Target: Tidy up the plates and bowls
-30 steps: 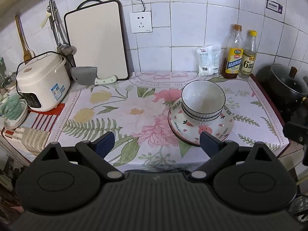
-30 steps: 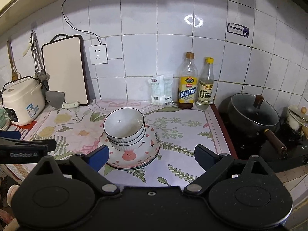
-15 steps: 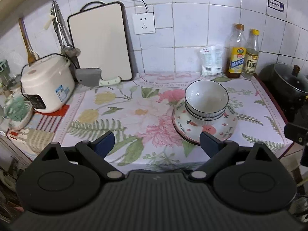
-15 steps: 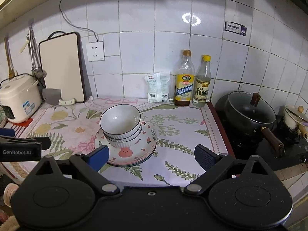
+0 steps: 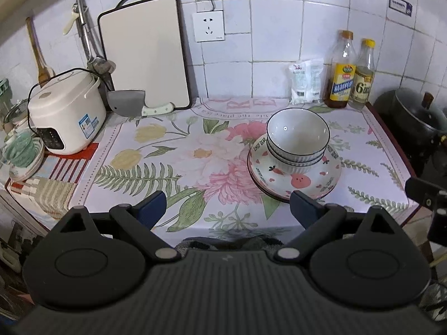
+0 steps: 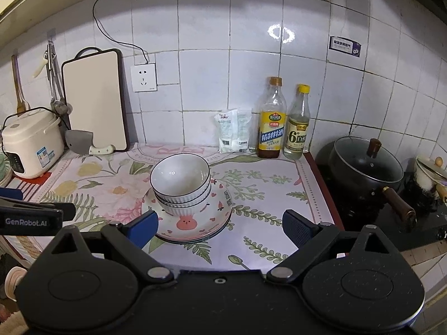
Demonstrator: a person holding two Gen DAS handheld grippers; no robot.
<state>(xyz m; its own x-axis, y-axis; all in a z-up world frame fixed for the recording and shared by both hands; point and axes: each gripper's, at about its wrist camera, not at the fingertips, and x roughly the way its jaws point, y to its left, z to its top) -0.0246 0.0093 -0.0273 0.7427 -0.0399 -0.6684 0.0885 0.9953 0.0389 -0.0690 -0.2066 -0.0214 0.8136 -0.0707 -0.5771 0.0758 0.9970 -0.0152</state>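
White ribbed bowls (image 5: 297, 142) are stacked on pink-patterned plates (image 5: 300, 180) on the floral cloth, right of centre; the stack also shows in the right wrist view, bowls (image 6: 180, 184) on plates (image 6: 190, 223). My left gripper (image 5: 227, 209) is open and empty, held back at the counter's front edge, left of the stack. My right gripper (image 6: 220, 227) is open and empty, in front of the stack, apart from it. The left gripper's body (image 6: 30, 215) shows at the right wrist view's left edge.
A rice cooker (image 5: 65, 111), cleaver (image 5: 131, 103) and cutting board (image 5: 145, 53) stand at the back left. A salt bag (image 5: 306, 81) and two bottles (image 5: 353, 72) line the wall. A black pot (image 6: 366, 164) sits on the stove at the right.
Both grippers have drawn back and risen slightly from the counter; the stack of bowls and plates has not moved. Both stay open.
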